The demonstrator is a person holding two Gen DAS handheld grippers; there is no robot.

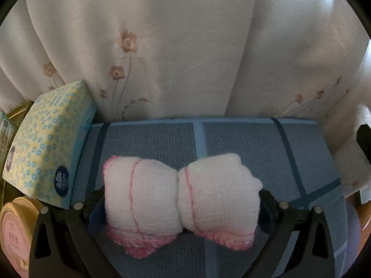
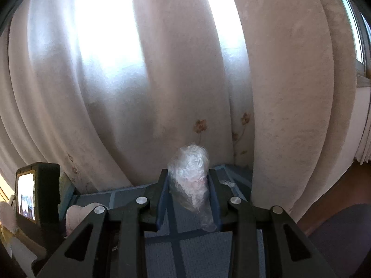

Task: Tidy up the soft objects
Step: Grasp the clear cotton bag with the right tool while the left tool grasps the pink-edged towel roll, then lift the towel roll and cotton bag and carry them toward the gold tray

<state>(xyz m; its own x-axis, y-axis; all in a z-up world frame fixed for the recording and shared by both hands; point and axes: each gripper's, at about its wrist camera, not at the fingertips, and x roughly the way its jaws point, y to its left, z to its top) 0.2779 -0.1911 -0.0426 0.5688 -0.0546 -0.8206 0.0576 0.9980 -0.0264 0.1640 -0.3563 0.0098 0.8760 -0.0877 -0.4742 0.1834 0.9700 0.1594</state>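
Note:
In the left wrist view my left gripper (image 1: 182, 199) is shut on a folded white towel with pink trim (image 1: 180, 197), which bulges between the wide-set fingers and hangs over a blue checked mat (image 1: 301, 153). In the right wrist view my right gripper (image 2: 187, 185) is shut on a crumpled clear plastic bag (image 2: 189, 173) that stands up between the blue pads. The towel (image 2: 74, 215) shows at the lower left of that view, partly hidden by the gripper frame.
A yellow tissue pack with blue rings (image 1: 48, 139) leans at the mat's left edge. A round pink-lidded tin (image 1: 16, 234) sits at lower left. A white flowered curtain (image 1: 185, 46) hangs close behind the mat. The left gripper's body with its screen (image 2: 34, 192) is at the left.

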